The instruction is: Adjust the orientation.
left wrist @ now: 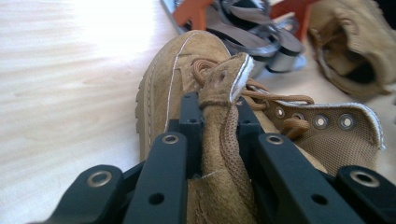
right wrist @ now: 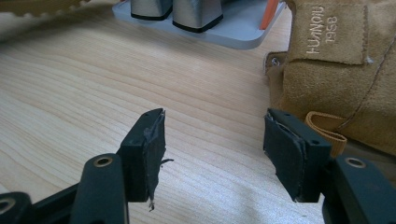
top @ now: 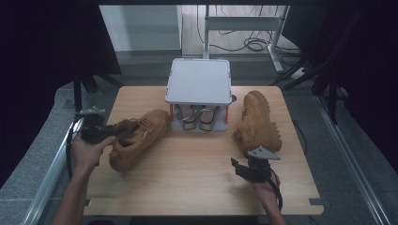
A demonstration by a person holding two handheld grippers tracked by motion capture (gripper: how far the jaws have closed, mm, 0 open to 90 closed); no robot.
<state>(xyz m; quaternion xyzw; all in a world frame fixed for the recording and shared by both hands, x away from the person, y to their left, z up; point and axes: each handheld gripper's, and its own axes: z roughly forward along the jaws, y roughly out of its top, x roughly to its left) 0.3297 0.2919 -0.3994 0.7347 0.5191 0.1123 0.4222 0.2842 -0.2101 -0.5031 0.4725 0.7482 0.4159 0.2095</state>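
The tongue of the left boot (top: 138,136), lying at the tabletop's (top: 197,183) left with its toe toward the shoe rack (top: 199,80), is clamped by the left tongs (left wrist: 217,126). The right tongs (right wrist: 212,154) are held apart, just beside the right boot (top: 257,123).

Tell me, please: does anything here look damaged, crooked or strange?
Two things. The pads of the right gripper look worn, with frayed, torn edges. The left boot lies askew, tipped over as the left gripper pinches its tongue, while the right boot stands upright by the grey rack.
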